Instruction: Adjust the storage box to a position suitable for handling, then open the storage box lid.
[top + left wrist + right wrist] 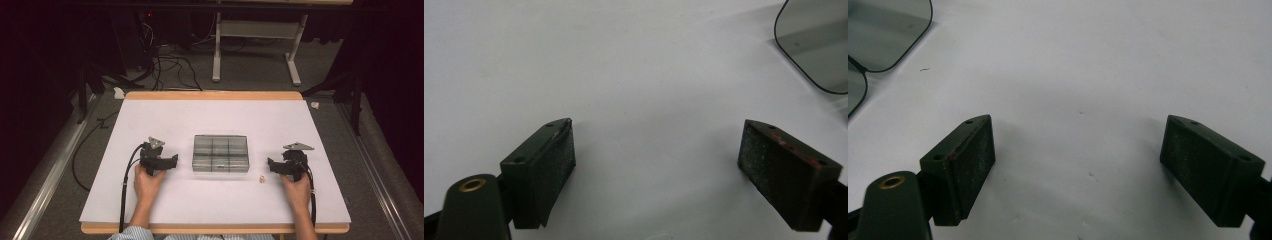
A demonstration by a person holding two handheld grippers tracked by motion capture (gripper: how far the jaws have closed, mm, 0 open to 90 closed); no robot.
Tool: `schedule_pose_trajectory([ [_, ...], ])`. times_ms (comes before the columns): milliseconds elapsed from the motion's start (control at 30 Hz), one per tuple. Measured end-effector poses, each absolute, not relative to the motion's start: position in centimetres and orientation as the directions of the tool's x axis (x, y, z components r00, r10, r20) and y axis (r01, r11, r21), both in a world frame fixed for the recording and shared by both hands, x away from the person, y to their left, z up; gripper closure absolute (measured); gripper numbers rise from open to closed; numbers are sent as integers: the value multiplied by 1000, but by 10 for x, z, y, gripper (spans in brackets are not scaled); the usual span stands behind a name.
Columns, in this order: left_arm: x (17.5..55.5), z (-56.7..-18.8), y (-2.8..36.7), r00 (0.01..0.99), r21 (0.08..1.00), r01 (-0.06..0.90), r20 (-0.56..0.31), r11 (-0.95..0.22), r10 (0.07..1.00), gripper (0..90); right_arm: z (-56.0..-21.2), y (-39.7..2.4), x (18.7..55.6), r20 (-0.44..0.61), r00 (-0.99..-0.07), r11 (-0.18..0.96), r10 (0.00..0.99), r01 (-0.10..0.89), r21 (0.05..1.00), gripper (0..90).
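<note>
High view: clear compartment box (pixel 220 153) between left gripper (pixel 172 160) and right gripper (pixel 270 164), both jaws spread, empty.

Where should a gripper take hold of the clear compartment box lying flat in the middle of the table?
Probably across a short end wall of the box, coming down from above: it lies flat, low and wide, too broad to span whole, and each gripper flanks one end.

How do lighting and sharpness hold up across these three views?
High view: white table evenly bright, surroundings nearly black, the clear box soft in detail. Left gripper view: soft shadows under the open left gripper, box corner slightly blurred. Right gripper view: the same beneath the open right gripper.
</note>
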State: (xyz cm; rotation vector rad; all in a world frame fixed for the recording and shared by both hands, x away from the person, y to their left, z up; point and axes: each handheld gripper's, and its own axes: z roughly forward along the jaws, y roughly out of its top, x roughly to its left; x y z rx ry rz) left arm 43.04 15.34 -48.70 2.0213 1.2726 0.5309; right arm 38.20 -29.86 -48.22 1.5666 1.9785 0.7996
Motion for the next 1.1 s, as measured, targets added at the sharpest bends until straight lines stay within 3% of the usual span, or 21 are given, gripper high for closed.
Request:
schedule_pose_trajectory([
  [700, 431, -486, 153, 440, 726, 622, -14, -293, 898, 156, -481, -299, 383, -15, -220, 168, 975, 696, 698, 153],
  [1000, 431, -486, 154, 445, 724, 623, -15, -297, 896, 160, -479, -302, 382, -11, -196, 146, 981, 694, 705, 253],
  [1100, 430, -484, 154, 444, 726, 621, -15, -296, 896, 225, -478, -303, 381, -10, -182, 135, 983, 691, 710, 317],
])
